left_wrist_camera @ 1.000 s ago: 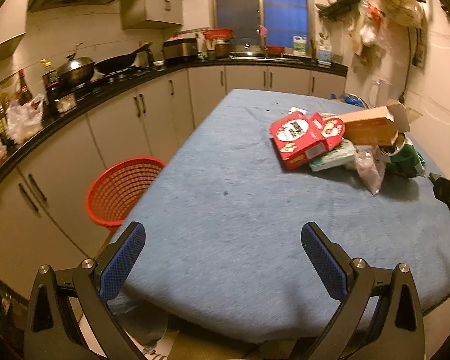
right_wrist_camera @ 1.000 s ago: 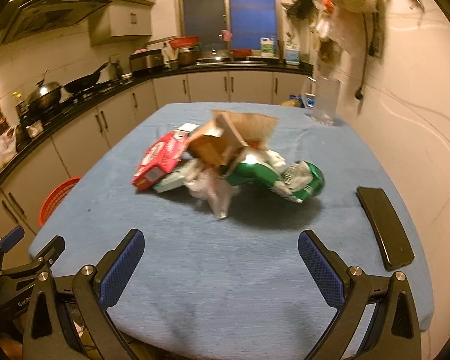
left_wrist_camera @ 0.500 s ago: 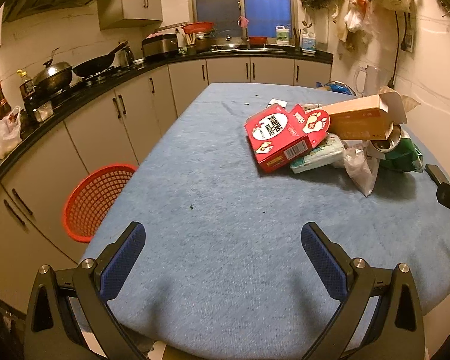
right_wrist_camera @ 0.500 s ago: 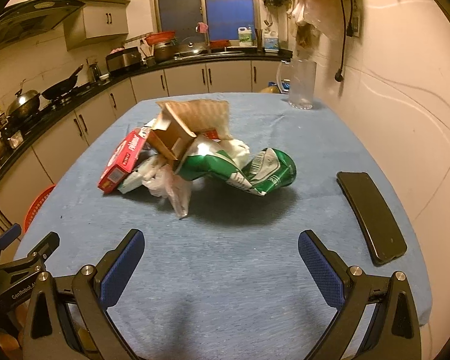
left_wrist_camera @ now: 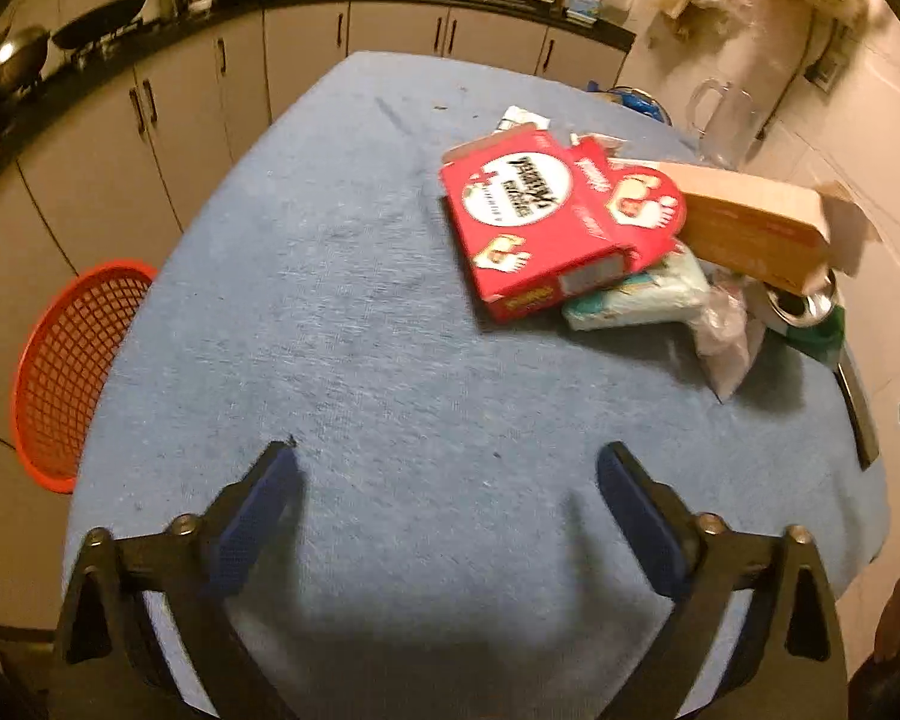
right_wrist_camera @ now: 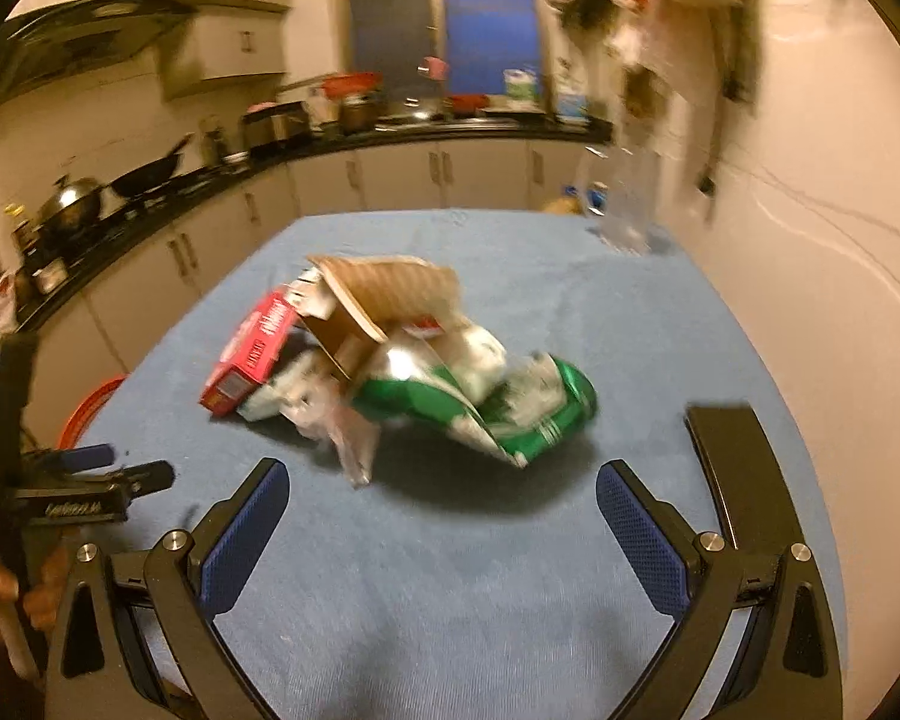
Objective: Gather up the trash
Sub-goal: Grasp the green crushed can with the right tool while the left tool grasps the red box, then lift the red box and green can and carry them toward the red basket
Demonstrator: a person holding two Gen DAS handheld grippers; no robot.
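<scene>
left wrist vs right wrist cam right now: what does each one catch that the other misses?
Left wrist only: the printed top face of the red box, the whole rim of the red mesh basket beside the table, and the open left gripper from its own view.

Right wrist only: the green bag at full length, the range hood, the window, and the open right gripper from its own view.

Both: the blue table, the trash pile with the cardboard box, the clear plastic bag, the dark flat slab, and the clear pitcher.
</scene>
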